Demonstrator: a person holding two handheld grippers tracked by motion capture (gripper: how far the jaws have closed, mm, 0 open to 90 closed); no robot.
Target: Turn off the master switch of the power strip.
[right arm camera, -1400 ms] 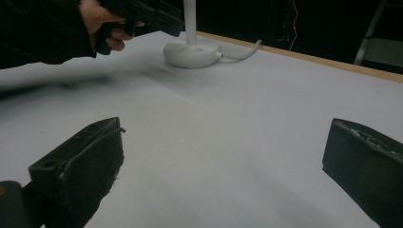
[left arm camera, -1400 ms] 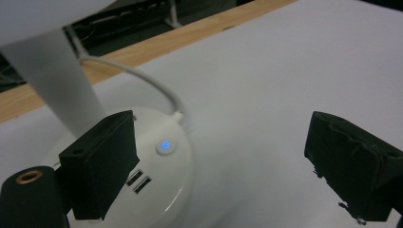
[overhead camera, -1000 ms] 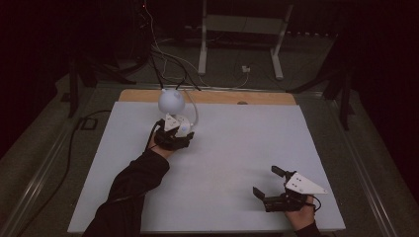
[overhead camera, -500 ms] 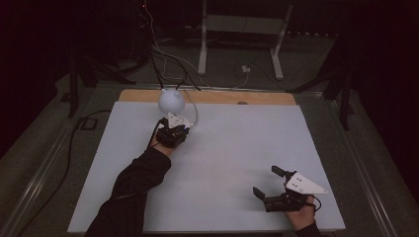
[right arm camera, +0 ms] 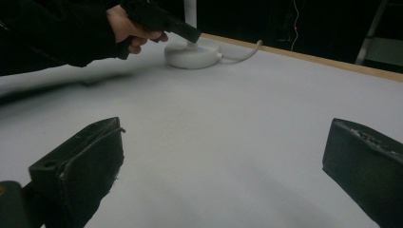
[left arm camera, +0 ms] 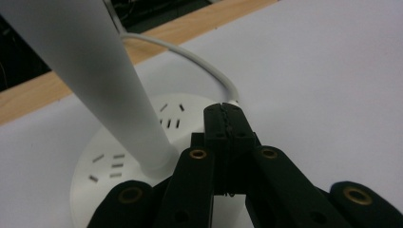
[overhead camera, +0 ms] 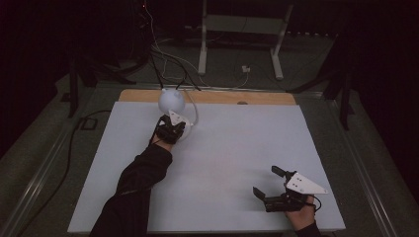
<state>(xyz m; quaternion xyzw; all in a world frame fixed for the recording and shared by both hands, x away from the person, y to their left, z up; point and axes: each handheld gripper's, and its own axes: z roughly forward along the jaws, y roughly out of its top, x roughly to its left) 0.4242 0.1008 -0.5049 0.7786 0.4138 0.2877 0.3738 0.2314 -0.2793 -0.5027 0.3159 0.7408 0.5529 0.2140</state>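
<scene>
Left gripper (overhead camera: 172, 129) stretched toward the far side of the white table (overhead camera: 237, 148), fingers pressed tight together, pads meeting along their toothed faces in the left gripper view (left arm camera: 223, 124) with nothing between them. Directly under and just ahead of those closed tips, the round white base (left arm camera: 138, 156) of a small lamp (overhead camera: 171, 101), dotted with groups of short slots; tips above the base's near right part, contact with it not clear. Rising from the base just left of the fingers, the lamp's white stem (left arm camera: 102, 80), slanting up and away to the upper left; in the high view a round white head (overhead camera: 171, 100) just beyond the gripper. From the base edge right beyond the fingertips, a white cord (left arm camera: 199, 61) curving off toward the wooden strip (overhead camera: 212, 97) along the table's far edge. Left hand (right arm camera: 133, 28) wrapped round the gripper body, dark sleeve (overhead camera: 133, 192) trailing back to the near edge. Right gripper (overhead camera: 276, 190) near the table's near right corner, well apart from the lamp, fingers spread wide and holding nothing; between its pads (right arm camera: 90, 156) in the right gripper view, bare white tabletop, with the lamp base (right arm camera: 192, 53) and the left gripper far ahead of the left finger. Beyond the table, dark floor with cables (overhead camera: 163, 59) and a white stand (overhead camera: 242, 29).
</scene>
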